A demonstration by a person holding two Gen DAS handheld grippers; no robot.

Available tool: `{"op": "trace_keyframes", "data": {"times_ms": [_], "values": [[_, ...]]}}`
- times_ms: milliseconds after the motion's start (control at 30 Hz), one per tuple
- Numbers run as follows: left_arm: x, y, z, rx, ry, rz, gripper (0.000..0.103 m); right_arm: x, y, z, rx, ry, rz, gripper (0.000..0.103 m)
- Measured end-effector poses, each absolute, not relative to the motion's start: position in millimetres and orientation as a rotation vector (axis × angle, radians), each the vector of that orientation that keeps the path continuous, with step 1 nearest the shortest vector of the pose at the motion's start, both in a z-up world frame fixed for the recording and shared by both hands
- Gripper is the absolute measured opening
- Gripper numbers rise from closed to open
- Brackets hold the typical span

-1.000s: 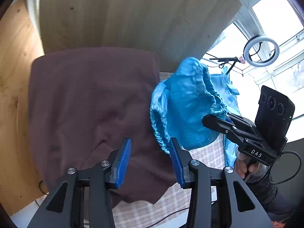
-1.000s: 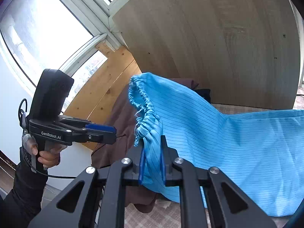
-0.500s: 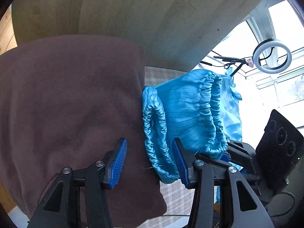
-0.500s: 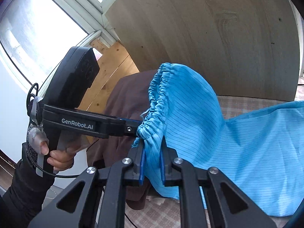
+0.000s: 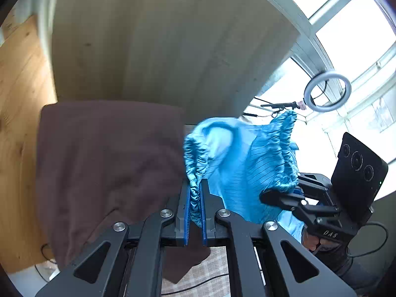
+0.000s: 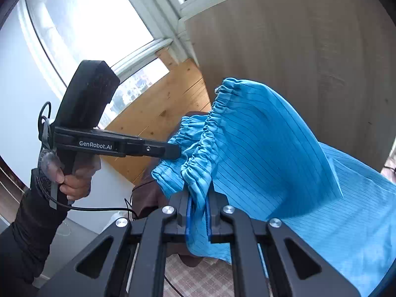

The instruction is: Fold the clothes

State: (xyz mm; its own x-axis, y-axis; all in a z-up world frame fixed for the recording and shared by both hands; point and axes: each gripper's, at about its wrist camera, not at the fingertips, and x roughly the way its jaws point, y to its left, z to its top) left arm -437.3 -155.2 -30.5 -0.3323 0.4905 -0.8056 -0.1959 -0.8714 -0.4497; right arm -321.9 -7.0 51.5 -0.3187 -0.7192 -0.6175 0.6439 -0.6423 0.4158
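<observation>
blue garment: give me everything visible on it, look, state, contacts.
The blue garment is thin, slightly shiny bright-blue cloth with fine dark pinstripes and a gathered elastic hem. It is lifted by that hem and bunched, with the rest draping down to the right in the right wrist view. The left gripper is closing on one stretch of the elastic; the right gripper is closing on another, cloth between both pairs of pads. It hangs beside a brown cloth.
</observation>
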Motion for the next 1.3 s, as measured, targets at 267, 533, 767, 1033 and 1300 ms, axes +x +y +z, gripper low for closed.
{"op": "trace_keyframes", "data": {"times_ms": [267,533,767,1033,1300], "values": [[-433,-197,-76,-1.544,-0.524,2.194,0.008,-339,-107,-4,1.197,0.180,-1.907,0.008],[-440,-209,-72,-1.498,-0.567,2.188,0.043,-338,-109,-28,1.243,0.176,-1.850,0.008],[-455,-194,-86,-1.591,-0.483,2.189,0.048,-338,-104,-32,1.295,0.125,-1.856,0.008],[-467,-169,-117,-1.653,-0.441,2.112,0.057,-332,-103,-42,1.281,0.090,-1.836,0.010],[-455,-177,-112,-1.637,-0.434,2.157,0.013,-317,-70,-36,1.239,-0.022,-1.875,0.022]]}}
